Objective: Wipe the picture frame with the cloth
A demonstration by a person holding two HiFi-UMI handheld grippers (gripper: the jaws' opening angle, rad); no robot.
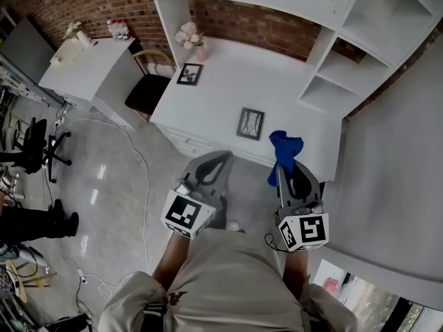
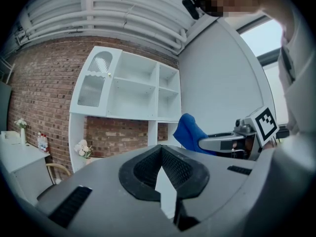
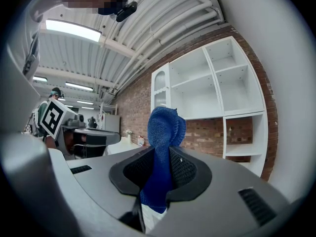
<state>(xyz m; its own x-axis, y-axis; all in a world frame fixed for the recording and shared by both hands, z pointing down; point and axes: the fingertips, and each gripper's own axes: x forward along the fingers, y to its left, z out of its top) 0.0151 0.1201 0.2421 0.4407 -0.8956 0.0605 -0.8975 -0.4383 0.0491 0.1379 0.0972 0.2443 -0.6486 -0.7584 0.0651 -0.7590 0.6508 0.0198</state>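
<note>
Jaws of the right gripper (image 3: 160, 167) pinch a blue cloth (image 3: 165, 127), a coarse knitted fabric that stands above them in a rounded, bunched tuft, with a short end hanging below the grip. Jaws of the left gripper (image 2: 161, 152) are pressed together at their tips with nothing between them. In the head view both grippers are held close to the person's body, at the near edge of a white surface (image 1: 221, 95). The picture frame (image 1: 250, 123) is on that surface, just beyond the cloth and a little to its left, apart from it. It is a small rectangle with a dark border, a pale mat and a dark, twig-like drawing inside. A second frame (image 1: 190, 74) of similar look sits farther back, near a vase of pale flowers (image 1: 190, 39). White shelves (image 1: 346, 54) rise along the surface's far and right sides.
</note>
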